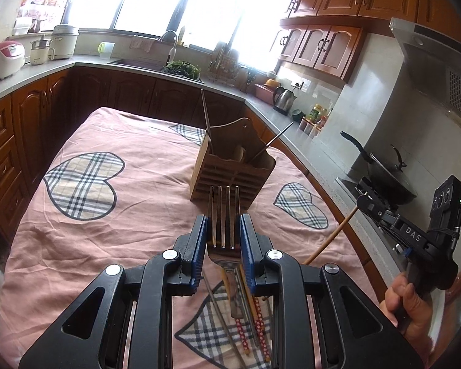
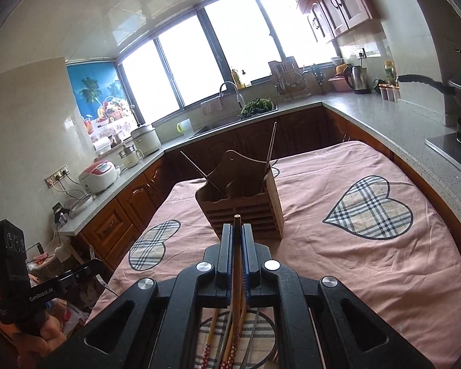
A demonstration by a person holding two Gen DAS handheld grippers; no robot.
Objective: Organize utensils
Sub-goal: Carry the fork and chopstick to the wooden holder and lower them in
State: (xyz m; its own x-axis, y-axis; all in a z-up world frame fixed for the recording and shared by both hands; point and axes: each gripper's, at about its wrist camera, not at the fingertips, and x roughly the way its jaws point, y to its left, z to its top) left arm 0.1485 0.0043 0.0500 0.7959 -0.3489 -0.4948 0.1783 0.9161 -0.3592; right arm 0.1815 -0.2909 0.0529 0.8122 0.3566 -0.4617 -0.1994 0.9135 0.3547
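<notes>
Fork and wooden chopstick, each pinched and held above the desk, short of the slotted wooden utensil holder.
Left gripper clamps the fork's head by its edges; the right gripper, nearly closed, grips the chopstick. Either could pivot or slip in so narrow a hold, miss a compartment, or knock the chopsticks already standing inside; more utensils lie beneath.
</notes>
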